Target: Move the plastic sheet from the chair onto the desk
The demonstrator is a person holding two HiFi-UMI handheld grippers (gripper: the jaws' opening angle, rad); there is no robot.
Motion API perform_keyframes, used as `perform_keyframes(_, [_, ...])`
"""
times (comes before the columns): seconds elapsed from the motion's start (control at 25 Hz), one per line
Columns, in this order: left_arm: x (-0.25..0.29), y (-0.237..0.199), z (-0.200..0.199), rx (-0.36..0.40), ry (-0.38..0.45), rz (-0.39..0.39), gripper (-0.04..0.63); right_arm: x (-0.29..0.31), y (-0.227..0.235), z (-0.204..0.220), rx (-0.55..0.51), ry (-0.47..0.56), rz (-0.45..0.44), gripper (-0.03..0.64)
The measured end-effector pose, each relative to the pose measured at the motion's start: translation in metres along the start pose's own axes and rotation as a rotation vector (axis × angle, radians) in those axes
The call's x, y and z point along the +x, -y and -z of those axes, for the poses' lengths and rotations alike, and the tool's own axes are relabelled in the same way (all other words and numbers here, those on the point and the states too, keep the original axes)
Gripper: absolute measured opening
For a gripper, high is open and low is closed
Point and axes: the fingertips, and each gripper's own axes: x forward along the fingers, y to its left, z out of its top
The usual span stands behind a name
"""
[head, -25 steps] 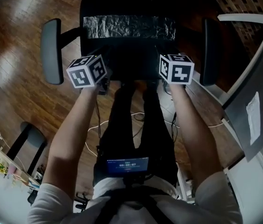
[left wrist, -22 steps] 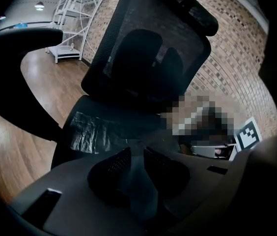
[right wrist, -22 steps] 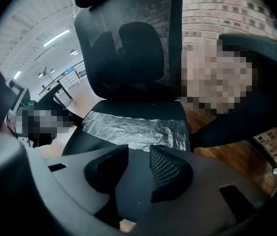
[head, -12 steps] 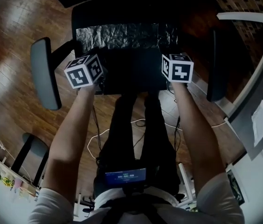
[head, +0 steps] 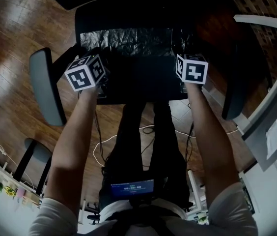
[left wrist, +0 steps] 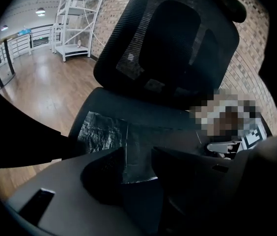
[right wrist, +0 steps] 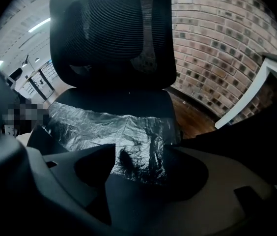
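A crinkled clear plastic sheet [head: 133, 39] lies across the back half of the black chair seat [head: 138, 80]. My left gripper, marker cube [head: 85, 73], hovers over the sheet's left end. In the left gripper view the left gripper [left wrist: 138, 151] is open and the sheet's [left wrist: 104, 134] near corner shows through the gap. My right gripper, marker cube [head: 192, 69], hangs over the right end. The right gripper [right wrist: 142, 149] stands wide open above the sheet [right wrist: 114, 127]. Both pairs of jaws have just been opening, with nothing between the pads.
Grey armrests [head: 45, 85] [head: 236, 92] flank the seat. The tall mesh backrest [left wrist: 178, 43] rises behind the sheet. The light desk [head: 268, 127] stands at the right, beside a brick wall [right wrist: 217, 43]. Cables [head: 104, 146] lie on the wooden floor.
Both grippers have sunk and moved forward over the seat toward the sheet's two ends, and they now stand farther apart.
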Motion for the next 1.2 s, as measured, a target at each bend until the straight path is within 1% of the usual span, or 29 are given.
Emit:
perform_keyframes(0.08, [0.005, -0.005, 0.001, -0.010, -0.002, -0.009, 0.178, 0.005, -0.002, 0.000, -0.002, -0.010, -0.004, 0.313])
perform_keyframes(0.16, [0.009, -0.010, 0.005, -0.004, -0.012, -0.019, 0.178, 0.010, -0.002, 0.005, -0.014, -0.031, 0.003, 0.313])
perform_keyframes(0.28, [0.015, -0.013, 0.010, -0.006, -0.030, -0.029, 0.178, 0.013, -0.006, 0.003, -0.048, -0.020, 0.014, 0.313])
perform_keyframes(0.32, [0.016, -0.013, 0.011, -0.003, -0.033, -0.031, 0.172, 0.013, -0.007, 0.001, -0.058, -0.013, 0.018, 0.308])
perform_keyframes(0.4, [0.017, -0.011, 0.013, -0.001, -0.043, -0.030, 0.131, 0.011, -0.012, -0.006, -0.079, 0.009, 0.018, 0.296])
perform_keyframes(0.48, [0.019, -0.013, 0.016, -0.008, -0.052, -0.035, 0.071, 0.011, -0.013, -0.004, -0.096, 0.001, 0.024, 0.260])
perform_keyframes(0.56, [0.019, -0.015, 0.016, -0.013, -0.056, -0.037, 0.028, 0.013, -0.013, 0.006, -0.103, -0.027, 0.028, 0.200])
perform_keyframes(0.68, [0.019, -0.015, 0.020, -0.020, -0.064, -0.019, 0.009, 0.015, -0.019, 0.014, -0.110, -0.044, 0.008, 0.117])
perform_keyframes(0.76, [0.020, -0.013, 0.022, -0.023, -0.058, -0.002, 0.002, 0.016, -0.024, 0.016, -0.119, -0.047, -0.006, 0.078])
perform_keyframes(0.92, [0.018, -0.011, 0.023, 0.012, -0.054, 0.003, 0.003, 0.013, -0.032, 0.008, -0.116, -0.007, -0.024, 0.030])
perform_keyframes(1.08, [0.018, -0.007, 0.022, 0.027, -0.052, 0.011, 0.007, 0.013, -0.028, 0.014, -0.123, -0.027, -0.022, 0.023])
perform_keyframes(1.12, [0.017, -0.005, 0.020, 0.024, -0.043, 0.018, 0.042, 0.013, -0.030, 0.012, -0.121, -0.022, -0.029, 0.023])
perform_keyframes(1.2, [0.014, 0.000, 0.015, 0.018, -0.022, 0.032, 0.151, 0.013, -0.031, 0.010, -0.108, -0.013, -0.044, 0.023])
